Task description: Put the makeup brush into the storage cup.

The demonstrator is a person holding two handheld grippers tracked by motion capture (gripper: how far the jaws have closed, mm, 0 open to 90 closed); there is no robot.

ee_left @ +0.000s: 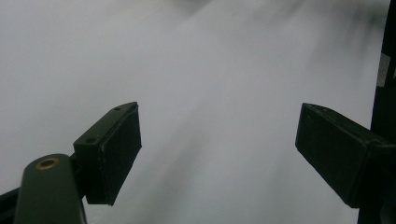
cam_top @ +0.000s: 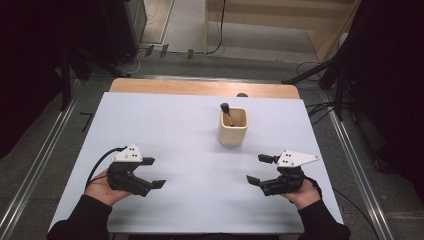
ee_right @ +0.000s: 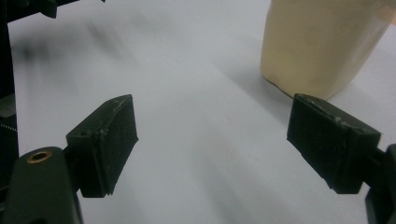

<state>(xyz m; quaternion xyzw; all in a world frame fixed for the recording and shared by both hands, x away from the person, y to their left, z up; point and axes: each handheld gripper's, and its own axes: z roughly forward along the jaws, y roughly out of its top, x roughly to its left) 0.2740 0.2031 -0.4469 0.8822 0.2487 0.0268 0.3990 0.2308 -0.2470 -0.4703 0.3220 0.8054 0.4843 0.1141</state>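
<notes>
We hold the left hand-held gripper (cam_top: pixel 154 172) and right hand-held gripper (cam_top: pixel 261 170) wide open, empty, low over the white table (cam_top: pixel 165 125). The cream square cup (cam_top: pixel 233 127), holding a dark-handled tool (cam_top: pixel 226 112), stands at twelve o'clock; we should probably approach it squarely and steady it.

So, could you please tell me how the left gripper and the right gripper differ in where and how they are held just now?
The left gripper points right, toward the table's middle; the right gripper points left, facing it. The right gripper sits nearer the beige cup, whose side appears beyond its jaws; the left gripper faces bare white tabletop. Both are open, empty and low over the table.
</notes>
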